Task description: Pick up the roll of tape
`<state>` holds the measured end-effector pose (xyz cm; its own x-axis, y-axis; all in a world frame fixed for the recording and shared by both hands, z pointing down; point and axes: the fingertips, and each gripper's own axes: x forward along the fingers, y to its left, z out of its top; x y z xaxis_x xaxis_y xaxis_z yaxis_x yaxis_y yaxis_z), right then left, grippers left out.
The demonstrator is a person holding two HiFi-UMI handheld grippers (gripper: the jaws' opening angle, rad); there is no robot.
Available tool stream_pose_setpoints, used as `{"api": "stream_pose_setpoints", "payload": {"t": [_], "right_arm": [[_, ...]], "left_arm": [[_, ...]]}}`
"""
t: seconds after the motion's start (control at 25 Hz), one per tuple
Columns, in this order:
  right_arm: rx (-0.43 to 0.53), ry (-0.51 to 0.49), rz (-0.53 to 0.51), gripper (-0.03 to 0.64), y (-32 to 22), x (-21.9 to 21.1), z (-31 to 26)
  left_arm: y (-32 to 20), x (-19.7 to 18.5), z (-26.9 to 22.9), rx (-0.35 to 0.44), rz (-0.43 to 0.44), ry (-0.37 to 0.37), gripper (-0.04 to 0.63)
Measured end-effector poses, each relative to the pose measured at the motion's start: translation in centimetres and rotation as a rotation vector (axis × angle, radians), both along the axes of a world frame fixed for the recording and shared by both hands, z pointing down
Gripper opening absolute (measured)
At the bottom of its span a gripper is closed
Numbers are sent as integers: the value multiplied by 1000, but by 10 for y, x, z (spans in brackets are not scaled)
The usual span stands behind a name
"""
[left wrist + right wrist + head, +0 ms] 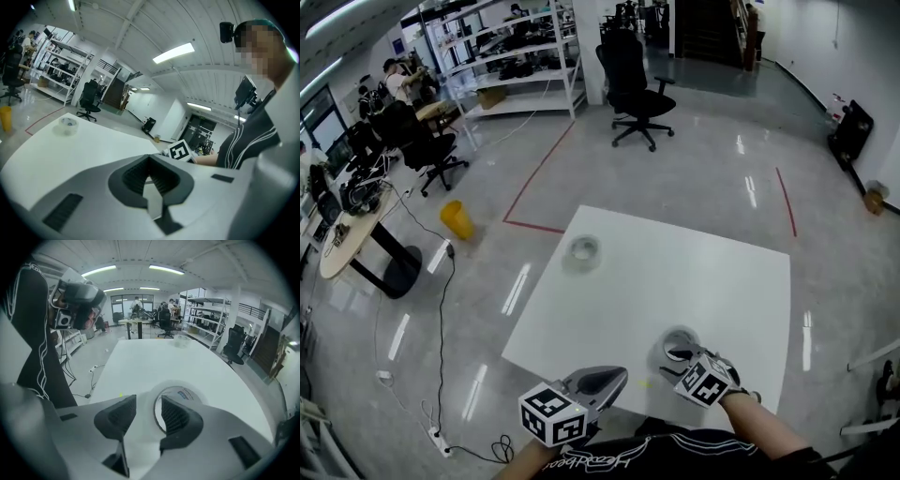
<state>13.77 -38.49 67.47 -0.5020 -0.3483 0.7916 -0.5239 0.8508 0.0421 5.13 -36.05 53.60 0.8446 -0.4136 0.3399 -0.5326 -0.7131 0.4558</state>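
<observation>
My head camera looks steeply down from above the near edge of the white table (722,281), with the left gripper (617,376) and right gripper (674,360) close beneath it. The left gripper view sits low behind its jaws and faces across the tabletop, with the right gripper just beyond them. The right gripper view tilts down, very near the roll of tape (180,397) at its jaws. All three views share a clear tape roll (583,250) far ahead of the jaws.

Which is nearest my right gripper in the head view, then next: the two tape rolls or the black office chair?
1. Near tape roll, at the right gripper, front of the table.
2. Far tape roll, table's far-left corner.
3. Black office chair, on the floor beyond.
</observation>
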Motion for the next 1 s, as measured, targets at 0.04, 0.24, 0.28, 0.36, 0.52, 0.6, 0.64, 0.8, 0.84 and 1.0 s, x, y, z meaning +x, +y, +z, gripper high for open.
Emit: {"api": "stream_pose_setpoints", "payload": {"t": [0.04,0.24,0.28,0.36,0.52,0.6,0.64,0.8,0.84,1.0], "right_arm": [[-3,20,2,153,-1,0,3],[20,153,-15,150,-5,3,14],[27,189,-34,141,-5,4,17],[32,251,-70,115,-6,4,21],[4,273,-83,110,-3,3,26],[-7,268,-85,107,-2,3,25],[-11,264,-85,106,-3,3,24],[-4,250,-65,103,-7,5,23],[-5,245,-56,104,-8,6,23],[-16,175,27,101,-15,12,17]], "left_arm": [[1,-1,1,-4,-2,2,3],[3,-3,1,-16,-14,15,3],[2,-4,0,-15,-15,18,3],[2,-5,-1,-13,-17,24,3],[7,-9,0,-17,-26,26,3],[9,-12,0,-19,-43,31,3],[9,-13,-1,-20,-50,36,3],[10,-14,-4,-16,-53,49,3],[10,-14,-5,-14,-52,49,3],[15,-14,-10,-9,-48,46,3]]}}
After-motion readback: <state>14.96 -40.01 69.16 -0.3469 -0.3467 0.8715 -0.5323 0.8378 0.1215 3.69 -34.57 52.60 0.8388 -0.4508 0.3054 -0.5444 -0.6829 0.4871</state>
